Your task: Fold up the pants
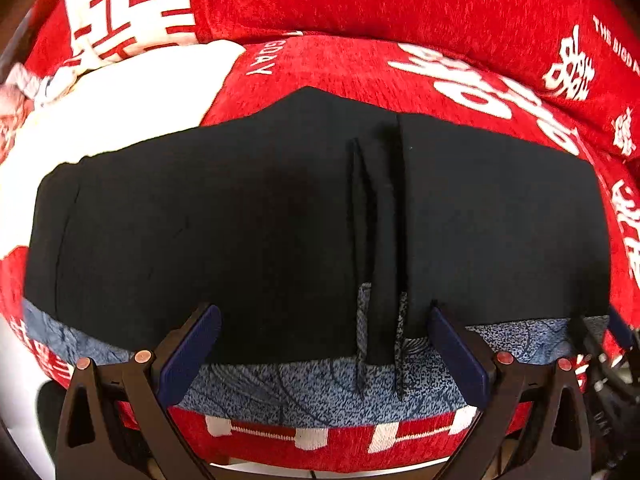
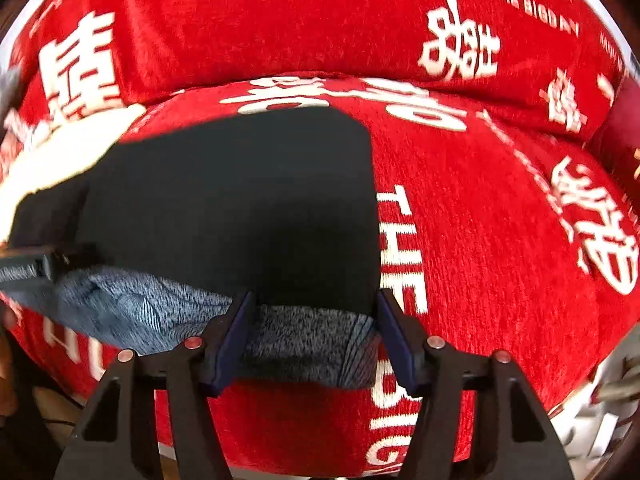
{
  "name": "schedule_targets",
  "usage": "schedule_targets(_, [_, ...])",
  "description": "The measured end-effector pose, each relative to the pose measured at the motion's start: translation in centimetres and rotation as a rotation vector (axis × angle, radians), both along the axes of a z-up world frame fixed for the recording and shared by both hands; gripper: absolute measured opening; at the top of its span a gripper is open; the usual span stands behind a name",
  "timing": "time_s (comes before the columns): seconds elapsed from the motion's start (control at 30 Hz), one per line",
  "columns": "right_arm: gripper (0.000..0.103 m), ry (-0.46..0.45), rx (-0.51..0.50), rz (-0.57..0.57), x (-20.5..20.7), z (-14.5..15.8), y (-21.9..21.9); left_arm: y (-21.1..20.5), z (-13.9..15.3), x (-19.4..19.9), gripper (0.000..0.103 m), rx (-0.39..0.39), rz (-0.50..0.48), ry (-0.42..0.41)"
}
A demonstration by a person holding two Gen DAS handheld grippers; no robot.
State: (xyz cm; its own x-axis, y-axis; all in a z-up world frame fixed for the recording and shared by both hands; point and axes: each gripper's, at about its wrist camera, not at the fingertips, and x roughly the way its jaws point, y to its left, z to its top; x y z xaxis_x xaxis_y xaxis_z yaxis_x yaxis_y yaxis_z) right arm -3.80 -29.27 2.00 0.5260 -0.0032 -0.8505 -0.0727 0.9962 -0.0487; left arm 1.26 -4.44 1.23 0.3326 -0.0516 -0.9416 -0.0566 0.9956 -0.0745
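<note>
Both tongs point steeply down over a red cover printed with white writing.

The left tongs stand wide open, their two blue pads well apart and nothing pinched between them. The black pants lie flat just beyond the tips, spreading well past both pads to either side. Between the pads runs the near edge of the pants, where a strip of blue-grey speckled fabric shows under the black. Two dark drawstrings trail across that strip, nearer the right-hand pad. At the far right edge of this view a bit of the other tool's dark frame shows.

The right tongs are partly open, less wide than the left. The corner of the pants sits between the pads, its speckled grey layer filling most of the gap; the pads do not appear to press on it, though the view is blurred. The black cloth runs ahead and off to the left of these tongs.

Writing on the red cover: just right of the right-hand pad, "THE" runs down the cloth, with "BIG" below it partly hidden by the frame. Further ahead and to the right, "THE BIGDAY" reads in small capitals, among large white Chinese characters. A white cloth lies ahead and left of the left tongs.
</note>
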Motion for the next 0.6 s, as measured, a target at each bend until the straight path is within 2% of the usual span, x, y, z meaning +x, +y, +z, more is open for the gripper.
schedule_targets(0.17, [0.068,0.024,-0.036,0.03,0.0,0.7,0.5,0.6,0.1,-0.6,0.103,-0.022,-0.015,-0.005])
schedule_targets(0.27, [0.071,-0.024,-0.006,0.039,0.4,2.4,1.2,1.2,0.4,-0.6,0.103,-0.046,-0.002,-0.005])
schedule_targets(0.33, [0.08,-0.066,0.024,0.079,0.2,3.2,2.7,2.1,0.5,-0.8,0.103,-0.09,0.011,0.0])
schedule_targets(0.37, [0.081,-0.079,0.029,0.105,0.2,3.2,3.9,2.6,0.5,-0.9,0.103,-0.103,0.018,0.0])
schedule_targets(0.47, [0.081,-0.094,-0.01,0.154,0.6,2.3,7.1,3.6,0.5,-0.9,0.103,-0.134,0.032,-0.003])
schedule_targets(0.53, [0.081,-0.074,-0.068,0.188,0.8,0.6,9.4,4.2,0.2,-0.7,0.103,-0.154,0.036,0.003])
schedule_targets(0.6, [0.081,-0.08,-0.099,0.205,0.2,-0.2,11.1,4.5,0.0,-0.5,0.103,-0.14,0.043,0.005])
